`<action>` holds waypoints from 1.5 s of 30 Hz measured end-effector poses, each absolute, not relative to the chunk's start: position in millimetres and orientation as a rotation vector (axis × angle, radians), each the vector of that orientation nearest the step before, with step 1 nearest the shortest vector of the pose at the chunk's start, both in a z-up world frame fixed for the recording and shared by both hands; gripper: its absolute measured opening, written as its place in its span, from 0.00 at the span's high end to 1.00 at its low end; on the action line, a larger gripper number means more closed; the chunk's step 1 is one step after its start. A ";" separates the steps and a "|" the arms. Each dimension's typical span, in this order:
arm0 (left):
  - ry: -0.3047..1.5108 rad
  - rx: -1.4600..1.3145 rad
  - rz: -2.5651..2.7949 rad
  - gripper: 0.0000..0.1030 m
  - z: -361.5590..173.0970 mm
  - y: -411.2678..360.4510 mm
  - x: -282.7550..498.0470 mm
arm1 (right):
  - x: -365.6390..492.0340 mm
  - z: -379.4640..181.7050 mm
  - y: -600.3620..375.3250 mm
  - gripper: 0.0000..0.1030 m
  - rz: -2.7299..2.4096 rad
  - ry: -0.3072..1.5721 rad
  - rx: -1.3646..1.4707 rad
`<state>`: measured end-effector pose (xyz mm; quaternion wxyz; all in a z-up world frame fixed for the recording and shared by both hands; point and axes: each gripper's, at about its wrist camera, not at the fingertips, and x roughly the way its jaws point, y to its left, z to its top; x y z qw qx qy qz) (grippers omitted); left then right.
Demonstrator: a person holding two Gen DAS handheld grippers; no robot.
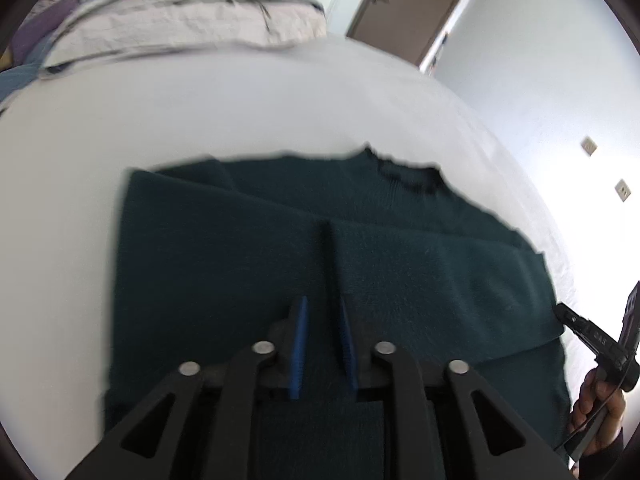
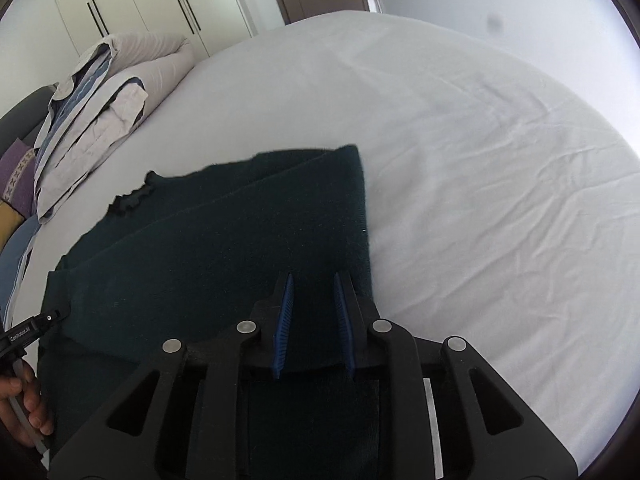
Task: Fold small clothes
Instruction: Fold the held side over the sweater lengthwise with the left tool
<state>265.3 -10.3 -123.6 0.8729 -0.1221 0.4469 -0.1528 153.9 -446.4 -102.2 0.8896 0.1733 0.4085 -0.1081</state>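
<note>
1. One bed, white sheet, carries everything.
2. One folded duvet lies at ten o'clock of the sweater.
3. One dark green sweater lies flat mid-bed; sleeves look folded in, so roughly halfway, the final fold left.
4. Two grippers, left gripper and right gripper: fingers slightly spread, pinching nothing visible.

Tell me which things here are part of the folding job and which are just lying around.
Part of the job:
sweater
left gripper
right gripper

Just lying about:
duvet
cushion
wardrobe
door

The sweater lies on the bed, already partly folded.
</note>
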 end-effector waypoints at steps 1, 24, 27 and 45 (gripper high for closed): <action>0.912 -0.276 -0.323 0.66 -116.1 -1.4 257.8 | 142.5 -91.9 -445.6 0.64 -0.217 0.826 0.363; 1.122 -0.423 -0.325 0.41 -145.2 124.1 -22.8 | -172.8 -110.5 -415.0 0.40 -0.077 0.852 0.624; 1.143 -0.441 -0.352 0.41 -148.1 125.5 -28.2 | -185.0 -117.4 -414.7 0.42 -0.063 0.866 0.619; 1.205 -0.501 -0.388 0.74 -159.1 129.1 -35.7 | -221.8 -115.9 -450.6 0.42 -0.139 0.984 0.638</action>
